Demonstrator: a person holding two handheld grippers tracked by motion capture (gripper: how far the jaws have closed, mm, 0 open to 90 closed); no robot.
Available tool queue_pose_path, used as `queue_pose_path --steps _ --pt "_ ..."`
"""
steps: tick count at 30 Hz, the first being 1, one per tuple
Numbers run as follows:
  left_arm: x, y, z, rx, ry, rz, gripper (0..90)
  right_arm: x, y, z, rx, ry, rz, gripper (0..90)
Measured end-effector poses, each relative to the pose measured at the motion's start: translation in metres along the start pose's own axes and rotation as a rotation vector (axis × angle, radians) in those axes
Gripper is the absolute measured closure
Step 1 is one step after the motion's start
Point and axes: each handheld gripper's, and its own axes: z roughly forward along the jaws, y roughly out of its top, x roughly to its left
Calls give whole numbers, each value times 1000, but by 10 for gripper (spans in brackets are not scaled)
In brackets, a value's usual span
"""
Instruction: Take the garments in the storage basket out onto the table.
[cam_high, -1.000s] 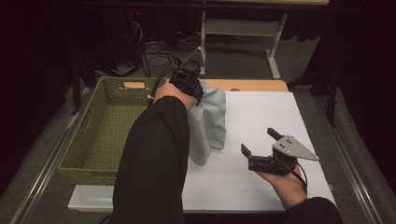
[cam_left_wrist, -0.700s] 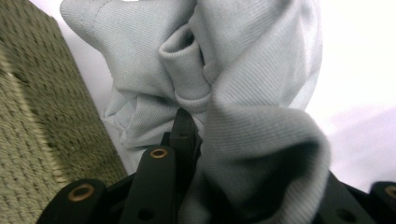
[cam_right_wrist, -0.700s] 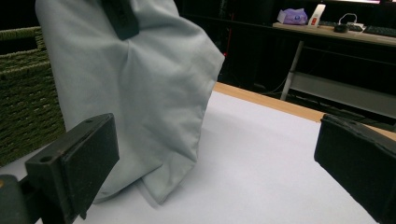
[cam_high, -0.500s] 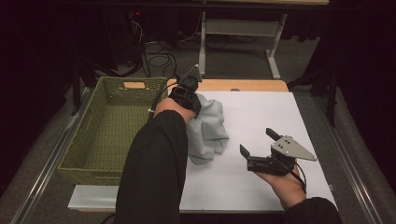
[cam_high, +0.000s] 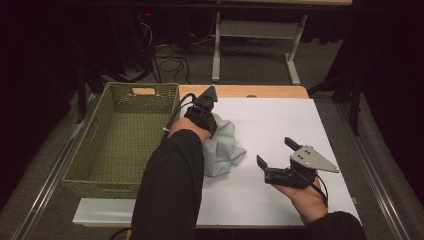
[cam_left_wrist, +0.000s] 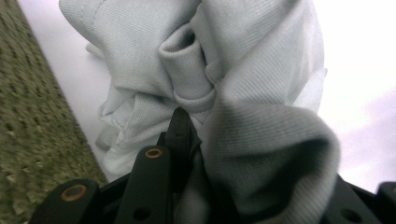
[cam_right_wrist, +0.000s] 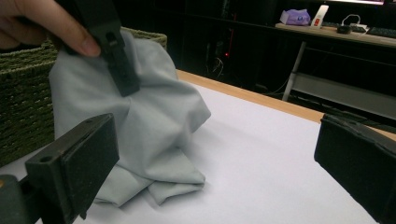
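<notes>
Two grippers are mine to run here. My left gripper (cam_high: 206, 107) is clamped on a bunched fold of the pale grey cloth (cam_high: 224, 147), its jaws having just eased a touch with fabric between them; the cloth slumps on the white table sheet (cam_high: 280, 125), just beside the woven basket (cam_high: 125, 132). I judge the pinch high on the fold lets the rest pile loosely. My right gripper (cam_high: 280, 157) hovers well apart with jaws wide and empty, likely waiting. Only the basket's near wall stands between cloth and basket floor.
</notes>
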Motion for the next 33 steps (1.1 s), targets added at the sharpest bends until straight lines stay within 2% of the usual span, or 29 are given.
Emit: queue_pose_path --steps 4,8,10,11,12,13,14,15,19,33 --pt "1 -3 12 5 -6 -10 646 0 0 0 0 0 0 7" --pt "1 -3 13 9 -4 -17 625 0 0 0 2 0 0 7" --pt "1 -3 12 15 -9 -20 571 0 0 0 3 0 0 8" --pt "0 -1 7 -4 18 -25 416 0 0 0 2 -1 -1 7" --pt "0 -1 7 -4 18 -25 214 0 0 0 2 -1 -1 7" --pt "0 0 1 -13 34 -25 110 0 0 0 2 -1 -1 7" --pt "0 0 1 -13 34 -25 55 0 0 0 2 -1 -1 7" --pt "1 1 -6 -14 31 -47 5 1 0 0 3 1 -1 7" --pt "3 1 -19 -26 44 -62 5 2 0 1 2 1 -6 7" --pt "6 -8 -54 -39 33 -73 6 1 0 1 4 0 -9 7"
